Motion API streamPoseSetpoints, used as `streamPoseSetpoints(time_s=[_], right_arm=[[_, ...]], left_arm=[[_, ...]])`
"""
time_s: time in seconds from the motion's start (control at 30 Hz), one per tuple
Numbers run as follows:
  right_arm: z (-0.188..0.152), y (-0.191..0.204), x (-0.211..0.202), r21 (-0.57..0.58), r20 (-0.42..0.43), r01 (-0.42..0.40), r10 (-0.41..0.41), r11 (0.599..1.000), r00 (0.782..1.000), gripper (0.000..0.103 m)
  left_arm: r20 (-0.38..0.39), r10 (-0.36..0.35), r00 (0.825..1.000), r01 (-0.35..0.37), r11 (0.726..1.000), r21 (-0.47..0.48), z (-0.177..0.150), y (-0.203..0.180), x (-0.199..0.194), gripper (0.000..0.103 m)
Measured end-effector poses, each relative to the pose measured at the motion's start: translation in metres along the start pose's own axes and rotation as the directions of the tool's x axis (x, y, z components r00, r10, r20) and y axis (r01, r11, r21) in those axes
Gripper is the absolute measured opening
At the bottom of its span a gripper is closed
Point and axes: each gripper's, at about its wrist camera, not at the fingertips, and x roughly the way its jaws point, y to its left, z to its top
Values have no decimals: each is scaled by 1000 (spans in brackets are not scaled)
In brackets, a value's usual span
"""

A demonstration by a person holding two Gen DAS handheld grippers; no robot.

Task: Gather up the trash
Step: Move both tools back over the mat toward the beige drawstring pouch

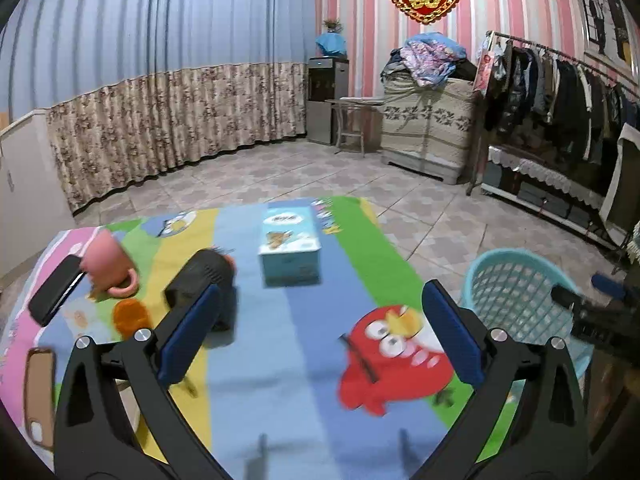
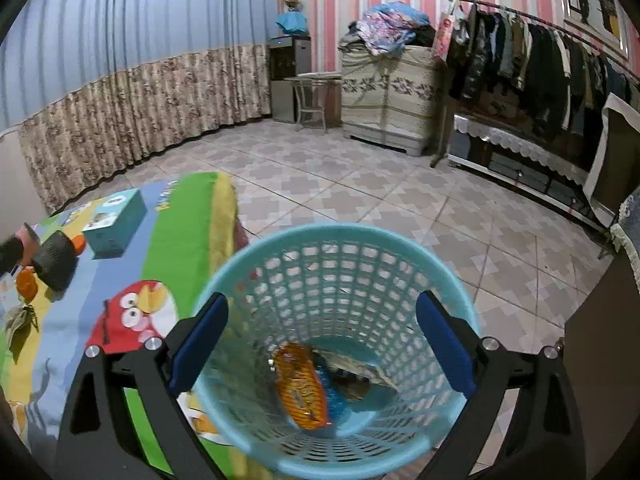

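Our right gripper [image 2: 322, 344] hangs wide apart, empty, over the turquoise mesh basket [image 2: 340, 248]; an orange wrapper [image 2: 300, 388] lies inside, other scraps half hidden beneath. Our left gripper [image 1: 320, 336] gapes empty above the blurred cartoon tablecloth [image 1: 280, 360].

We see even, dimmish indoor light | soft shadows | motion blur on mat [image 1: 280, 340] and basket [image 2: 340, 248] | fisheye bending, dark corners
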Motion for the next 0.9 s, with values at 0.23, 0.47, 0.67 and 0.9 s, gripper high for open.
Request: streamPoseSetpoints(time_s=[0.23, 0.47, 0.67, 0.9], right_arm=[[-2, 49, -4, -45, 9, -47, 48, 998, 999, 93], [-8, 92, -4, -97, -7, -75, 75, 992, 997, 93], [-12, 119, 1, -104, -34, -110, 107, 988, 994, 93], [-19, 136, 6, -163, -59, -99, 90, 982, 994, 93]], left_arm=[[-28, 58, 998, -58, 998, -1, -26, 42, -8, 97], [-66, 142, 988, -145, 989, -33, -41, 107, -7, 97], [-124, 181, 976, -189, 980, -62, -56, 159, -2, 97], [-225, 127, 966, -158, 979, -128, -70, 196, 15, 94]])
